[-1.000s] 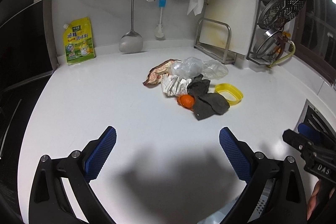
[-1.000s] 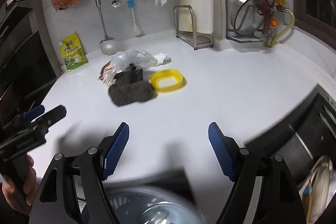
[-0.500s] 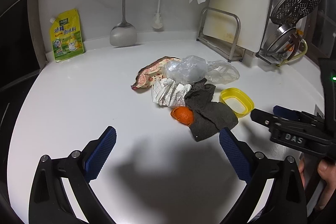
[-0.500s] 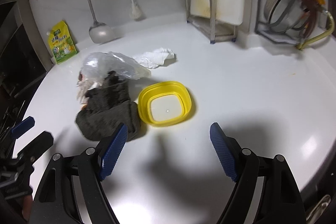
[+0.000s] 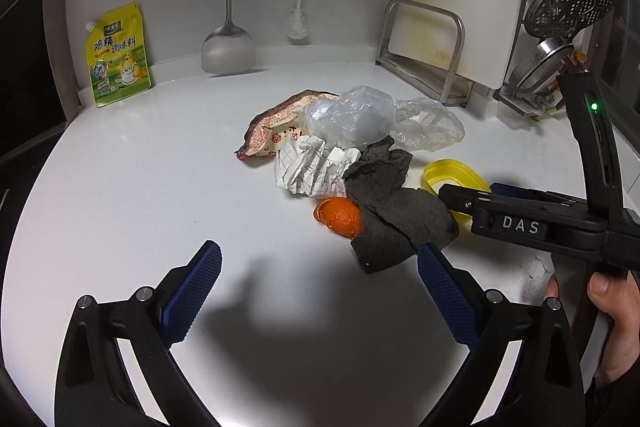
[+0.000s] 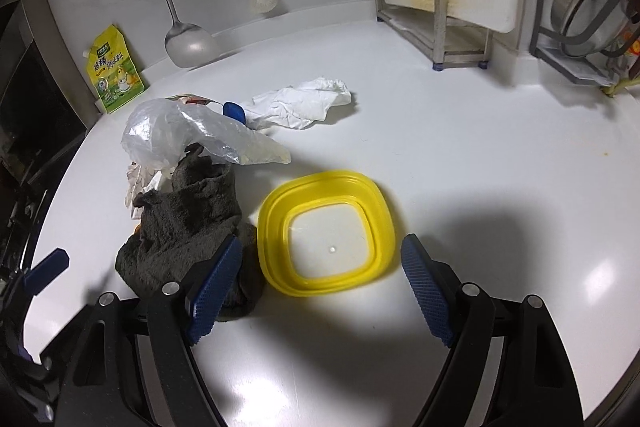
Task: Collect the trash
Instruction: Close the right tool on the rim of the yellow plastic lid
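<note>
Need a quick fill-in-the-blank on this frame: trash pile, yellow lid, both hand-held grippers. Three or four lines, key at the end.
1. The right hand-held gripper is ____, its fingers either side of the yellow lid.
2. The orange peel lies against the dark ____ cloth.
3. The left hand-held gripper is open and holds ____.
4. The crumpled white tissue lies ____ the yellow lid, toward the wall.

Missing words: open; grey; nothing; behind

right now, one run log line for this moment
left gripper: open, empty | right gripper: open, at yellow lid | trash pile: untouched on counter
</note>
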`<action>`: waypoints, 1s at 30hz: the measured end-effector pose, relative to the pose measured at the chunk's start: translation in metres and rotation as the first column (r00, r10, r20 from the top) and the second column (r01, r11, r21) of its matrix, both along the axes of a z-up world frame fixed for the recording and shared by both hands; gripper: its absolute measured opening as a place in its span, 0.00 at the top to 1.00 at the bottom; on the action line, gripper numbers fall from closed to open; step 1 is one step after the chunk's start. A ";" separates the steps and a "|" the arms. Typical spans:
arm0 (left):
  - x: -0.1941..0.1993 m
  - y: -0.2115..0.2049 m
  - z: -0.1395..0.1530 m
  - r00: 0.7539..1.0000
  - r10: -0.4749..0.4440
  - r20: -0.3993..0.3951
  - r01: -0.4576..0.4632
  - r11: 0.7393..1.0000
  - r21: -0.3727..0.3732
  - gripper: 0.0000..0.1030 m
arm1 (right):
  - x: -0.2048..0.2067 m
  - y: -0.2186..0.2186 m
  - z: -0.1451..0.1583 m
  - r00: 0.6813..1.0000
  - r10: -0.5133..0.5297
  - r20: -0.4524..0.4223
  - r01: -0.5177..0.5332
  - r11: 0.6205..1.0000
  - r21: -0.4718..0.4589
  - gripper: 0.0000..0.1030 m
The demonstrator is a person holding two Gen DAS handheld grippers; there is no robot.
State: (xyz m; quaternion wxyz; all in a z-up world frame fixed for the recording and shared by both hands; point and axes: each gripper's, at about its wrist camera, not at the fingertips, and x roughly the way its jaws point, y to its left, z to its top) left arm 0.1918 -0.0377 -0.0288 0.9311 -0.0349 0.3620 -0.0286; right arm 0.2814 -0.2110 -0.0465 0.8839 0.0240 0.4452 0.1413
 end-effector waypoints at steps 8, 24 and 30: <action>0.003 -0.001 -0.001 1.000 0.005 -0.001 -0.005 1.000 -0.005 0.06 | 0.007 0.005 -0.004 1.000 0.009 -0.010 -0.009 1.000 -0.023 0.23; 0.006 -0.011 0.002 1.000 0.005 -0.007 -0.005 1.000 -0.006 0.06 | 0.011 0.007 -0.006 1.000 0.026 -0.007 -0.026 0.998 -0.050 0.33; 0.006 -0.015 0.002 1.000 0.009 -0.009 -0.009 1.000 -0.002 0.06 | 0.006 0.001 -0.003 1.000 0.023 -0.006 -0.023 1.000 -0.006 0.34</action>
